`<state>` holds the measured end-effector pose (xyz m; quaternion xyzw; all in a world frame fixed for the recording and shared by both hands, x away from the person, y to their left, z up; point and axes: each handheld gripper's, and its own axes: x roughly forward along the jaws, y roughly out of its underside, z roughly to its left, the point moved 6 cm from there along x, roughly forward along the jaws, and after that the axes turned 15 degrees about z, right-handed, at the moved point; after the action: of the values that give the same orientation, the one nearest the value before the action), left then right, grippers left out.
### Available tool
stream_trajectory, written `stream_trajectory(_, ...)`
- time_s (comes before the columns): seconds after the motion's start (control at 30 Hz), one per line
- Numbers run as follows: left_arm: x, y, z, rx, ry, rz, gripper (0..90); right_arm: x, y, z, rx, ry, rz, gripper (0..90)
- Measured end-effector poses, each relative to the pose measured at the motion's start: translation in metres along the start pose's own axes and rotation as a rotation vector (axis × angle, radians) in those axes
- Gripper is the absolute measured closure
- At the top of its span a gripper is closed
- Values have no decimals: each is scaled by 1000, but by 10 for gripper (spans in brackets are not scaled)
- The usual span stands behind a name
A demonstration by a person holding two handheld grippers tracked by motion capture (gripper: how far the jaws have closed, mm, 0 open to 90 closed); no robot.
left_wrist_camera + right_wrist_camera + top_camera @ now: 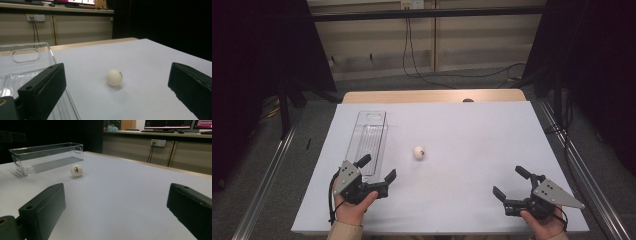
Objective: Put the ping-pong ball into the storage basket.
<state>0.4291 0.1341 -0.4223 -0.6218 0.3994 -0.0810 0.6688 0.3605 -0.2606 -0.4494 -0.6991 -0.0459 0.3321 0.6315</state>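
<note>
A small white ball (418, 152) with a dark mark lies on the white table, just right of a long clear plastic bin (368, 140). My left gripper (377, 168) rests open at the near end of the bin, a short way from the ball (114, 77), which sits ahead between its jaws. The bin (25, 62) runs along its left jaw. My right gripper (511, 182) stands open at the table's near right, far from the ball (76, 170) and the bin (47, 157). Neither holds anything.
The white sheet (472, 135) covers a wooden table whose far edge (432, 96) shows bare. Metal rails (579, 170) flank both sides. Cables hang down the back wall (409, 45). Dark curtains stand left and right.
</note>
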Motion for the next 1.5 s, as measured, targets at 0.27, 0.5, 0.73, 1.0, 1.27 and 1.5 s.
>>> stream_trajectory(0.27, 4, -2, -3, -6, -9, 4, 18, -1, -1, -1, 1, 6, -6, 13)
stream_trajectory(0.5, 9, -3, -8, 11, -6, 17, 22, -1, -1, -1, 0, 5, -6, 13)
stream_trajectory(0.73, 19, -5, -15, 3, 9, 26, 23, -1, -1, 0, 4, 3, -5, 14)
stream_trajectory(1.0, 27, -6, -19, 12, 2, 45, 23, -1, -1, -1, 6, 1, -9, 14)
stream_trajectory(1.27, 35, -7, -23, 19, 7, 62, 23, -2, -1, -1, 3, -1, -9, 14)
stream_trajectory(1.5, 41, -7, -28, 12, 14, 73, 23, -2, -1, -1, 4, -1, -9, 15)
